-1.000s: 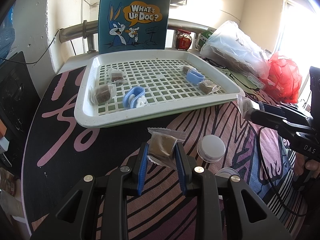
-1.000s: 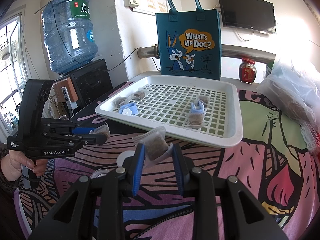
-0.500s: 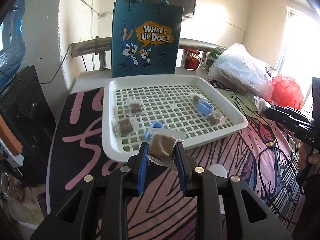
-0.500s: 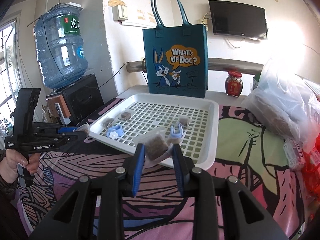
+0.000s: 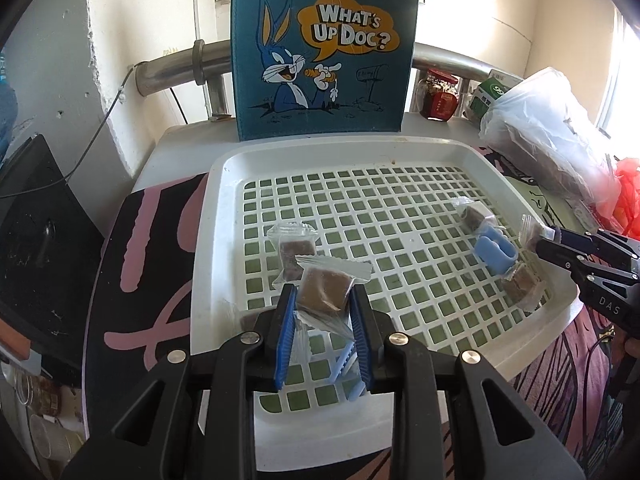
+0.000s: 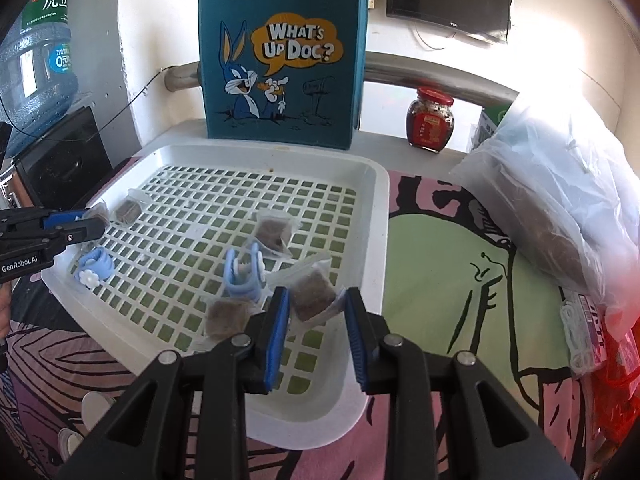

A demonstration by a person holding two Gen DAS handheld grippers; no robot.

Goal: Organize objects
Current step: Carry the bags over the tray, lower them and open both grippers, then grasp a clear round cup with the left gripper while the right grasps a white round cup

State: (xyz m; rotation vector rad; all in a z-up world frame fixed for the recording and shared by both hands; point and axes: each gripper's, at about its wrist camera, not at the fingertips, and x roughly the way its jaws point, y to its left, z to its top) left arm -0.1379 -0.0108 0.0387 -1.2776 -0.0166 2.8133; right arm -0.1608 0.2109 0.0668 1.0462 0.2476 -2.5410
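Observation:
My left gripper (image 5: 323,300) is shut on a clear-wrapped brown block (image 5: 325,292) and hangs over the near left part of the white grid tray (image 5: 216,208). My right gripper (image 6: 316,300) is shut on another wrapped brown block (image 6: 314,296) over the tray's (image 6: 376,208) near right corner. Each gripper shows at the edge of the other's view, packet in its tips. Several wrapped blocks lie in the tray, such as one (image 5: 294,254) and another (image 6: 274,232). A blue clip (image 6: 244,276) and a flower clip (image 6: 94,268) lie there too.
A blue cartoon tote bag (image 6: 280,56) stands behind the tray. A red jar (image 6: 430,120) and a bulky clear plastic bag (image 6: 560,184) sit to the right. A water bottle (image 6: 32,60) and black box (image 5: 36,220) are on the left. White lids (image 6: 96,404) lie on the patterned tablecloth.
Both grippers have moved forward from above the tablecloth to above the tray, each still holding its wrapped block. The tray and tote bag now look much closer.

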